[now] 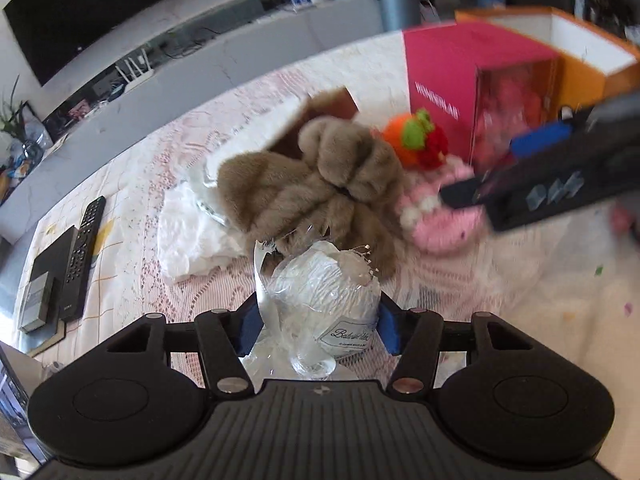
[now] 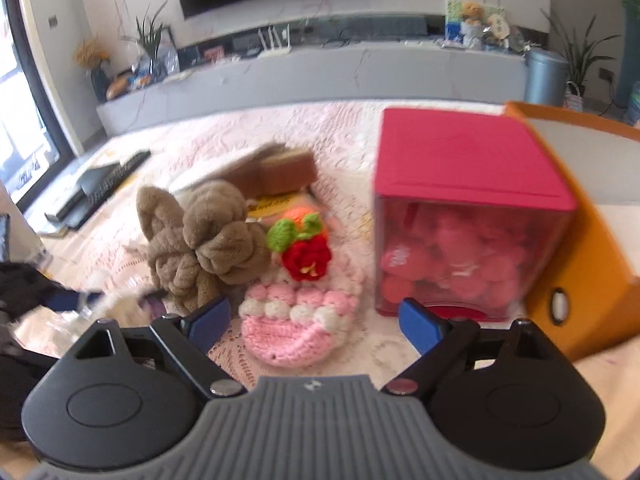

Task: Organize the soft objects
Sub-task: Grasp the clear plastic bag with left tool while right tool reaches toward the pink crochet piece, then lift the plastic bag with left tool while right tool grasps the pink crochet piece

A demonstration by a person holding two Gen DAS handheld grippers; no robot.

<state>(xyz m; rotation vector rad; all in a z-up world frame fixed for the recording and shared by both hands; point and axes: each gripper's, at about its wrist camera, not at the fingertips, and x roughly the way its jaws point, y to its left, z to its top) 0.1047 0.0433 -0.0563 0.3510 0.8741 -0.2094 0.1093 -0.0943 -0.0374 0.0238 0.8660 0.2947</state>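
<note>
My left gripper [image 1: 318,326] is shut on a white yarn ball in clear plastic wrap [image 1: 324,292], just in front of a brown fluffy plush [image 1: 316,184]. My right gripper [image 2: 316,318] is open and empty, its blue pads either side of a pink and white crocheted piece [image 2: 296,324] topped by a red, green and orange knitted flower [image 2: 304,248]. The brown plush [image 2: 204,244] lies left of it. The right gripper also shows blurred in the left wrist view [image 1: 540,168], over the pink crochet [image 1: 440,224].
A magenta box with a clear front full of pink balls [image 2: 460,216] stands right of the crochet, an open orange box [image 2: 592,208] beyond it. White crumpled wrap [image 1: 192,236], a brown block [image 2: 280,168], a remote [image 1: 82,252] and a black device [image 1: 44,276] lie on the lace tablecloth [image 1: 520,300].
</note>
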